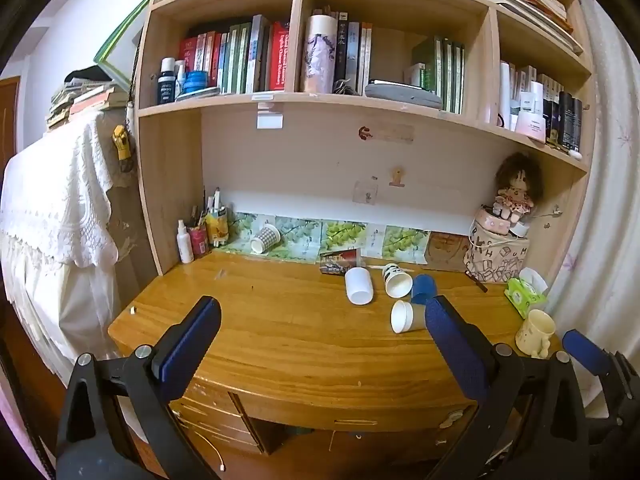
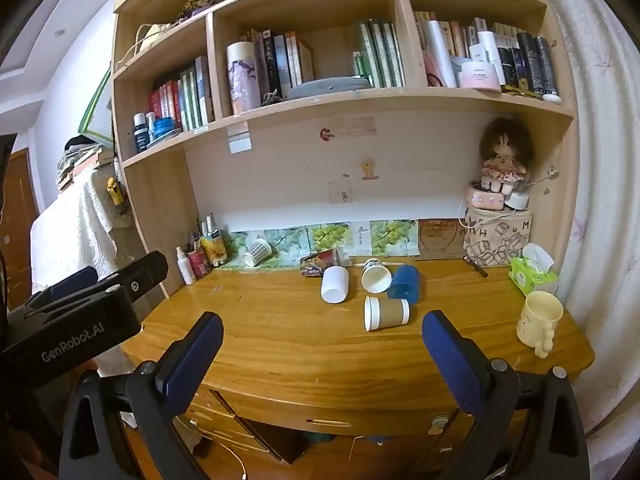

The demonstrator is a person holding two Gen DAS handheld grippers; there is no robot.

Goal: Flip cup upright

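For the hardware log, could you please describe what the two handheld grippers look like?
Both the left gripper and right gripper have black plastic frames with silver pivot screws and two fingers faced with blue pads. The left gripper's black body carries white "GenRobot.AI" lettering.

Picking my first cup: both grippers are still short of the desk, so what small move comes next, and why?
Probably ease the right gripper forward toward the brown-sleeved cup. It lies on its side nearest the desk's front edge, apart from the other tipped cups, and both the right and left gripper are open and empty.
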